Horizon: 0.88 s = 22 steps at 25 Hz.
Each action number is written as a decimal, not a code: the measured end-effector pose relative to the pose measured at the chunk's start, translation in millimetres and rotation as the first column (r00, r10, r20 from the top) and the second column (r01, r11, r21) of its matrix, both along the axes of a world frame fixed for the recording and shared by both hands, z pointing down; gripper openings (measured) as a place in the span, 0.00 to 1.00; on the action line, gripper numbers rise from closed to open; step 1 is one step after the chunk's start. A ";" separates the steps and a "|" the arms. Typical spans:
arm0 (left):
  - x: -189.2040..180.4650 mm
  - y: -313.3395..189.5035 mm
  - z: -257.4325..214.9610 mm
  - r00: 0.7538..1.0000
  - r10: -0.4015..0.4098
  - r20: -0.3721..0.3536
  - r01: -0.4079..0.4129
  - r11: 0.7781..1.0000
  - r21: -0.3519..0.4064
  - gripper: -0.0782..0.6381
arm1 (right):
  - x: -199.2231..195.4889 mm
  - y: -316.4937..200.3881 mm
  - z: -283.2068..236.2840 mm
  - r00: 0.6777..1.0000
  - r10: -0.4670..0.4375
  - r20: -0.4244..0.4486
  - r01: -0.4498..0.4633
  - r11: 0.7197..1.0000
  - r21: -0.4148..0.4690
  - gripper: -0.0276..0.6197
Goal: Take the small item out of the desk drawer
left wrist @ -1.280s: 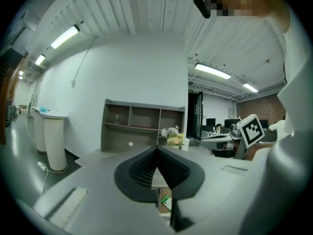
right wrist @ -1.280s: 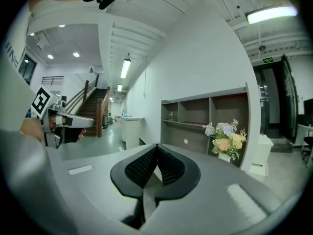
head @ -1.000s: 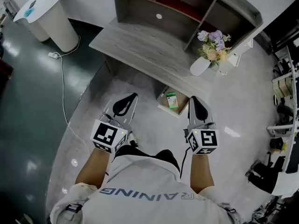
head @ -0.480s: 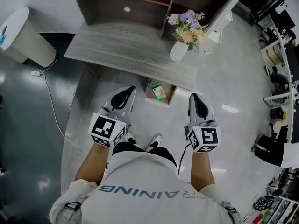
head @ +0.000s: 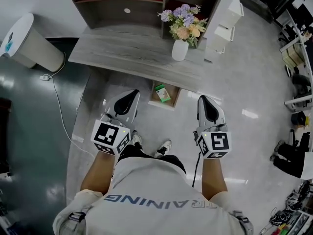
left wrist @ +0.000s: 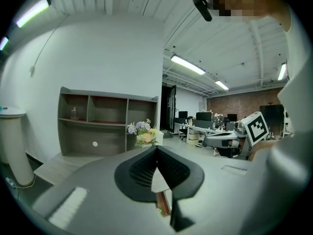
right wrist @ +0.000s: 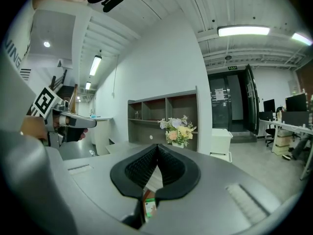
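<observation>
— Status of the left tool point(head: 130, 94)?

— Closed. In the left gripper view its dark ribbed pads meet at the tips point(left wrist: 156, 148) with nothing between them. It is held over the pale floor point(head: 234, 82), short of the grey wood-grain desk point(head: 127, 53).

— And the right tool point(head: 204, 99)?

— Also closed and empty; the right gripper view shows its pads together point(right wrist: 157, 146). It is level with the left one, and the two are well apart.

— Location of the task item?

— The small green-and-white box point(head: 162, 93) lies inside the open light wooden drawer point(head: 172, 103), which juts out from under the desk's front edge. The drawer sits between the two tools and ahead of them. Neither tool touches the box or the drawer. The box also shows low in the right gripper view point(right wrist: 149, 207), below the pads.

— Anything on the desk?

— A white vase of pastel flowers point(head: 180, 49), upright, near the front edge above the drawer.
</observation>
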<state>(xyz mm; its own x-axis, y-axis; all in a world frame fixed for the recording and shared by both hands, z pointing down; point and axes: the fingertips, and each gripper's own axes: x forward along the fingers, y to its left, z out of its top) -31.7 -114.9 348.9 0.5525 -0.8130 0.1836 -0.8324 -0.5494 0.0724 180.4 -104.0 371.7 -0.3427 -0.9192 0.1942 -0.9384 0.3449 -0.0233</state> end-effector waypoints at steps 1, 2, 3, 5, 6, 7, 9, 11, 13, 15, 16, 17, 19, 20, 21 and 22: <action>0.4 0.0 0.4 1.000 -0.002 0.000 0.002 1.000 -0.002 0.11 | -0.2 0.0 0.2 1.000 -0.001 -0.001 0.001 1.000 0.001 0.07; 0.2 -0.1 0.4 1.000 -0.003 0.001 0.003 1.000 -0.003 0.11 | -1.5 0.6 -0.1 1.000 -0.001 -0.001 0.001 1.000 0.002 0.07; 0.0 -0.1 0.1 1.000 0.000 0.001 0.000 1.000 -0.003 0.11 | -3.2 1.7 -0.8 1.000 -0.001 -0.001 0.001 1.000 0.005 0.07; -0.6 0.3 -1.9 1.000 0.009 -0.001 -0.009 1.000 0.000 0.11 | -6.5 4.4 -4.0 1.000 0.002 -0.001 -0.002 1.000 0.013 0.07; -1.3 0.4 -3.1 1.000 0.014 -0.003 -0.014 1.000 0.002 0.11 | -8.3 5.4 -5.9 1.000 0.002 0.000 -0.002 1.000 0.017 0.07; -2.2 0.5 -4.0 1.000 0.019 -0.006 -0.019 1.000 0.003 0.11 | -10.6 5.9 -7.6 1.000 0.000 0.000 0.000 1.000 0.019 0.08; -3.3 1.2 -3.9 0.999 0.032 -0.011 -0.033 0.999 0.000 0.11 | -16.0 6.1 -9.3 1.000 -0.007 -0.001 0.007 1.000 0.019 0.12; -4.0 2.6 -1.8 0.999 0.049 -0.021 -0.049 0.999 -0.008 0.11 | -21.9 6.7 -9.4 1.000 -0.016 -0.008 0.017 1.000 0.017 0.25; -4.5 4.0 -1.0 0.998 0.061 -0.033 -0.061 0.998 -0.014 0.11 | -25.4 7.6 -9.3 1.000 -0.018 -0.018 0.018 1.000 0.017 0.40; -4.6 5.4 -2.5 0.997 0.069 -0.040 -0.069 0.998 -0.010 0.11 | -25.1 7.9 -10.2 1.000 -0.006 -0.029 0.007 1.000 0.021 0.54; -4.9 6.4 -3.5 0.997 0.072 -0.041 -0.073 0.997 -0.007 0.11 | -24.6 8.3 -11.1 0.999 0.002 -0.037 -0.001 1.000 0.025 0.61; -5.5 7.3 -4.5 0.996 0.075 -0.042 -0.076 0.997 -0.005 0.11 | -24.4 8.8 -12.2 0.999 0.008 -0.046 -0.007 1.000 0.030 0.66; -7.3 8.4 -6.3 0.996 0.079 -0.043 -0.079 0.997 -0.001 0.11 | -24.9 9.7 -13.9 0.998 0.015 -0.063 -0.013 0.999 0.034 0.73; -8.3 8.7 -7.1 0.996 0.080 -0.044 -0.080 0.997 0.001 0.11 | -25.8 10.0 -13.7 0.997 0.015 -0.070 -0.013 0.999 0.031 0.77; -9.3 9.3 -7.6 0.996 0.081 -0.045 -0.081 0.997 0.002 0.11 | -27.0 10.4 -12.7 0.997 0.011 -0.076 -0.010 1.000 0.024 0.81; -10.2 10.1 -7.7 0.996 0.082 -0.046 -0.082 0.997 0.003 0.11 | -28.8 11.1 -10.8 0.997 0.005 -0.081 -0.004 1.000 0.014 0.86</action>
<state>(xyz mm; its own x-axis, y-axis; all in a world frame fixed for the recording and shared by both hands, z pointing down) -41.9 -104.9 341.3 0.6250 -0.7650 0.1554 -0.7805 -0.6156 0.1087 151.7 -92.9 361.0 -0.3220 -0.9235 0.2087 -0.9385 0.3403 0.0579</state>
